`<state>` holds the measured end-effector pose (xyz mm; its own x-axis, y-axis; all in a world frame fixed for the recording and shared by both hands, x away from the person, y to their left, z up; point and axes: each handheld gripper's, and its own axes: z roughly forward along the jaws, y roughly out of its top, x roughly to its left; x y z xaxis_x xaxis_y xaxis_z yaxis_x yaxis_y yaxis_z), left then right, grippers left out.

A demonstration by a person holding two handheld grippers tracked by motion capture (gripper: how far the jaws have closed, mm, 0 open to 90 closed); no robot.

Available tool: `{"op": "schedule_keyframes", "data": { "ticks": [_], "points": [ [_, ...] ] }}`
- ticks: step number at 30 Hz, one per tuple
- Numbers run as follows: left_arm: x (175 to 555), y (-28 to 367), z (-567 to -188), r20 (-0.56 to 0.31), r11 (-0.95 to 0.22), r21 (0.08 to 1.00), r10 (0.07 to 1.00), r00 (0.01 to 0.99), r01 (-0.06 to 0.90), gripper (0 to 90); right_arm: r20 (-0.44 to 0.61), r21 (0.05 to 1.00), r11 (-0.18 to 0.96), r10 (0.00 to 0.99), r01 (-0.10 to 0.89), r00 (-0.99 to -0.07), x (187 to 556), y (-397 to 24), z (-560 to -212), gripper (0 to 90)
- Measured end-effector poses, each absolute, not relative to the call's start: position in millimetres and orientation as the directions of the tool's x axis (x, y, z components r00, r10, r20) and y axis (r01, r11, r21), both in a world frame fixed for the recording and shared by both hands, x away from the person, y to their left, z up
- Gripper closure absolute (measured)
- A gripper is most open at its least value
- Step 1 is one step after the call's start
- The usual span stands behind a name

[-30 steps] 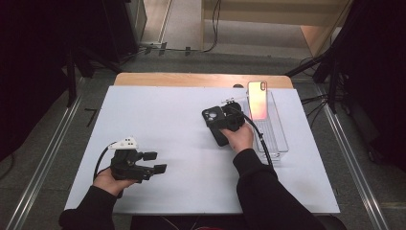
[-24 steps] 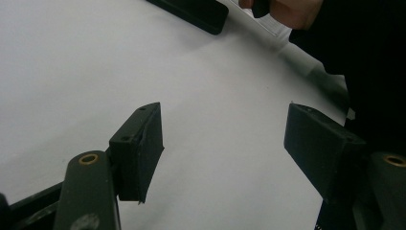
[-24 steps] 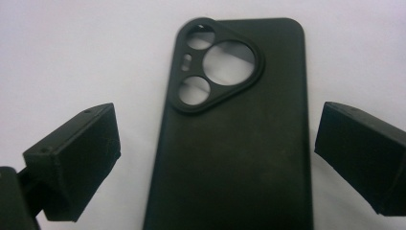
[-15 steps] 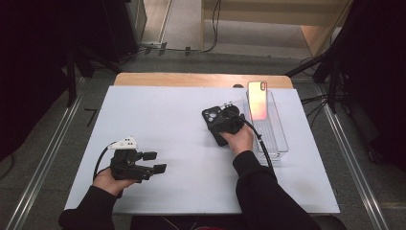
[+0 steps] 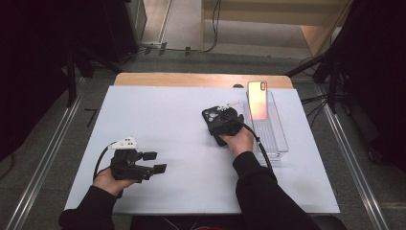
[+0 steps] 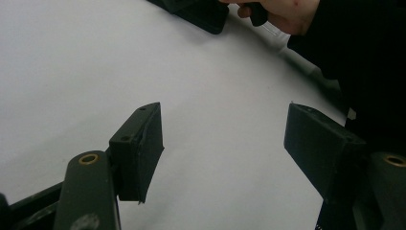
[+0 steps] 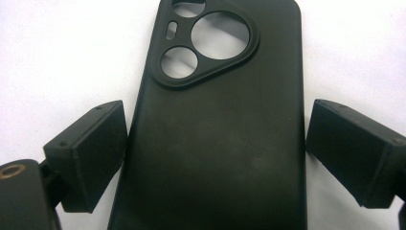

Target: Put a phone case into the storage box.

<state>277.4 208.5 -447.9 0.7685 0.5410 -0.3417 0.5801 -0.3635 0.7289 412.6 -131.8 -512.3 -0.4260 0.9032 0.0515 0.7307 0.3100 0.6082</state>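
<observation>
The right claw straddles a black phone case, jaws just closing (pads not yet pressing). The left claw idles open. An off-centre squeeze could skid the case across the counter.

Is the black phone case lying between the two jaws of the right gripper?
Yes, the black phone case lies flat on the white table between the jaws of the right gripper.

Phone (glowing) in clear tray

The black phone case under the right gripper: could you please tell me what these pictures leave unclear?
- High view: right gripper and hand cover most of the phone case.
- Right gripper view: the case's lower end is cut off by the bottom edge; whether the pads touch its sides is unclear.
</observation>
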Motion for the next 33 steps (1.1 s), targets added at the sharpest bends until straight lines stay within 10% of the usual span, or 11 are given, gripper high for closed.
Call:
{"op": "schedule_keyframes", "data": {
  "ticks": [33],
  "points": [
    [279,208,-448,-0.357,-0.358,0.719,0.545,0.758,0.596,29.9,0.121,0.668,0.283,0.871,0.688,-0.476,396,-130,-473,13.9]
  ]
}}
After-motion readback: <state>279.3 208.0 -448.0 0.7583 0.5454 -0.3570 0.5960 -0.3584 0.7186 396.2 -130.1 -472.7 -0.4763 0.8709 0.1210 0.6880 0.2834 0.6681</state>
